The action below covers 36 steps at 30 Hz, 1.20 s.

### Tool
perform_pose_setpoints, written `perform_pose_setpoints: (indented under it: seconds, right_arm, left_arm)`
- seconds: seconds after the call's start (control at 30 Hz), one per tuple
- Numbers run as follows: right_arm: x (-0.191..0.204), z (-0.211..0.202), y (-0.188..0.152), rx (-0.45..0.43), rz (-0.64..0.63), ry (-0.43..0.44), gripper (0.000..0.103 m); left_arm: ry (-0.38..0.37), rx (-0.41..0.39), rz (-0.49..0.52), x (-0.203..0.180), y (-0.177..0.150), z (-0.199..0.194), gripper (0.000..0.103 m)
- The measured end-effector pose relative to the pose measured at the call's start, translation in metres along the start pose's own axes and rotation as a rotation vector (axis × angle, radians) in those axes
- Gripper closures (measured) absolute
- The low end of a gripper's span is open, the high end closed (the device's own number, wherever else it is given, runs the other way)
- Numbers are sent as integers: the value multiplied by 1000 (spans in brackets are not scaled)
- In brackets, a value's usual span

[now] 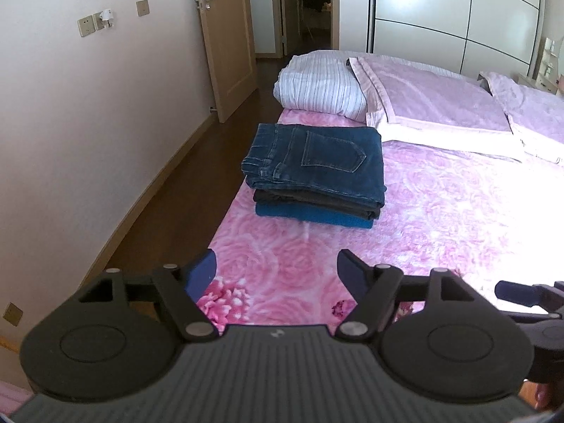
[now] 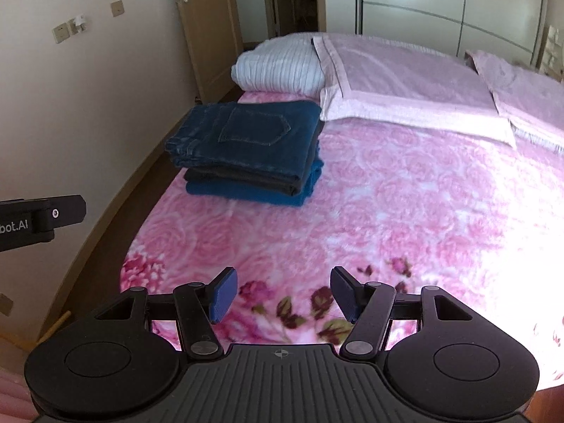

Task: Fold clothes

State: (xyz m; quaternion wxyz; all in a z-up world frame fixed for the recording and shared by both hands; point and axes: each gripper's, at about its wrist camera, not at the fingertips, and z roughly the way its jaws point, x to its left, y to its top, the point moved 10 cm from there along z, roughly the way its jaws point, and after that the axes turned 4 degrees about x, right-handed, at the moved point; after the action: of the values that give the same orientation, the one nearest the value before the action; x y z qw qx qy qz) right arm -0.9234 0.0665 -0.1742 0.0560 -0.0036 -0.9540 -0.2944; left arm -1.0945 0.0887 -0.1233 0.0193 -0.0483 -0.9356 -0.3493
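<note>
Both tongs, left tongs and right tongs, are wide and empty. Folded jeans top the stack near the bed's edge; heavy, floppy denim, so I'd grab the thick folded edge.

Dark blue jeans; pink rose-print bedspread.

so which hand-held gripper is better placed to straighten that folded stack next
Left, probably. The left hand-held gripper faces the folded stack nearly straight ahead; from the right hand-held gripper it sits off left. Both are open and empty.
</note>
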Motion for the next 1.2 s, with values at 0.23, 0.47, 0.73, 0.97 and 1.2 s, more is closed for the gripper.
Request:
perform_pose_setpoints:
  seconds: [0.23, 0.47, 0.73, 0.97, 1.2]
  right_arm:
    - [16, 10, 0, 36, 65, 19, 41]
    - [28, 17, 7, 50, 97, 17, 41]
    - [35, 26, 3, 76, 94, 9, 41]
    - [36, 30, 1, 76, 82, -1, 41]
    - [34, 36, 4, 66, 76, -3, 41]
  left_arm:
    - [-18, 19, 27, 11, 0, 13, 31]
    - [-25, 34, 56, 21, 8, 28, 31]
    - [-36, 64, 57, 27, -2, 41, 31]
    - [-47, 69, 57, 26, -10, 46, 31]
    - [-54, 59, 60, 22, -9, 55, 31]
